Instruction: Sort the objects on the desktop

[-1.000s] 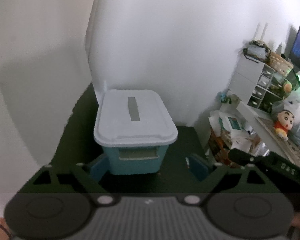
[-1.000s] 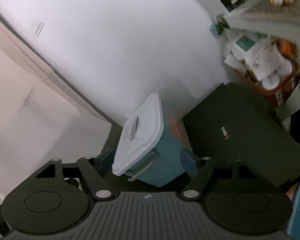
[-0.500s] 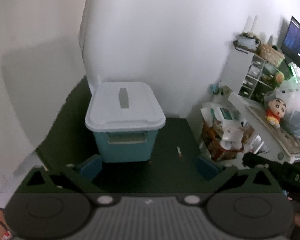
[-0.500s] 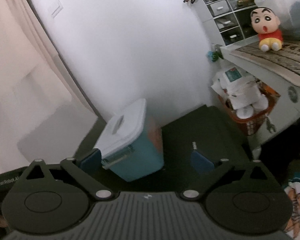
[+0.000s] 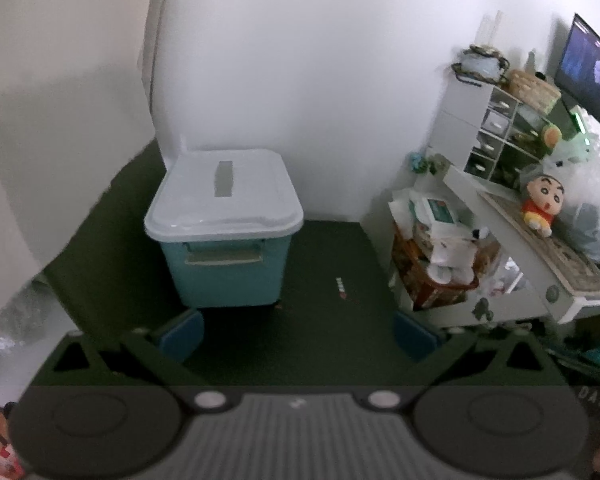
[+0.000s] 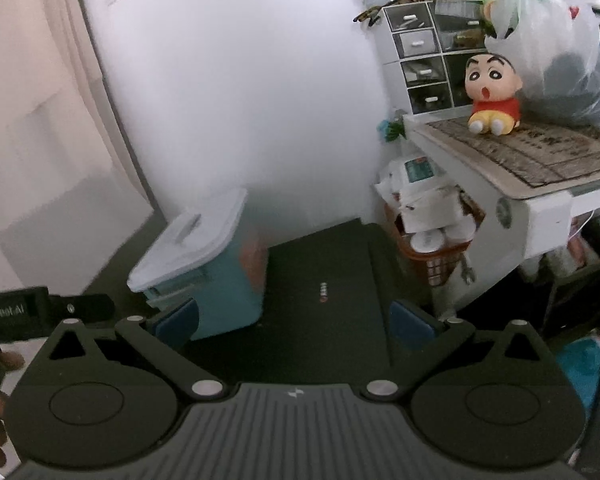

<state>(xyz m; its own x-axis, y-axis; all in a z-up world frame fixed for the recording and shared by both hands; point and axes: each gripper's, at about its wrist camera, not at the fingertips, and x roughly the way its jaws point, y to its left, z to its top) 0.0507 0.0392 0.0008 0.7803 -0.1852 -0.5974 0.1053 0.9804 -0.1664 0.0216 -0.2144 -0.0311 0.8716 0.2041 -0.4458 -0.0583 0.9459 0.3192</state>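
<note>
Both my left tongs [image 5: 298, 334] and right tongs [image 6: 294, 322] gape apart, holding nothing. The lidded bin [image 5: 224, 232] sits far-left of both, nearer my left hand.

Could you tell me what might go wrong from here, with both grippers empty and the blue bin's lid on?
1. The white lid covers the blue bin, so nothing can be sorted in until it comes off.
2. The left gripper and right gripper are both open near the bin; reaching together, they might collide.
3. The orange basket is piled with white packets and stands beside the dark mat; a wide swing could likely knock some out.
</note>
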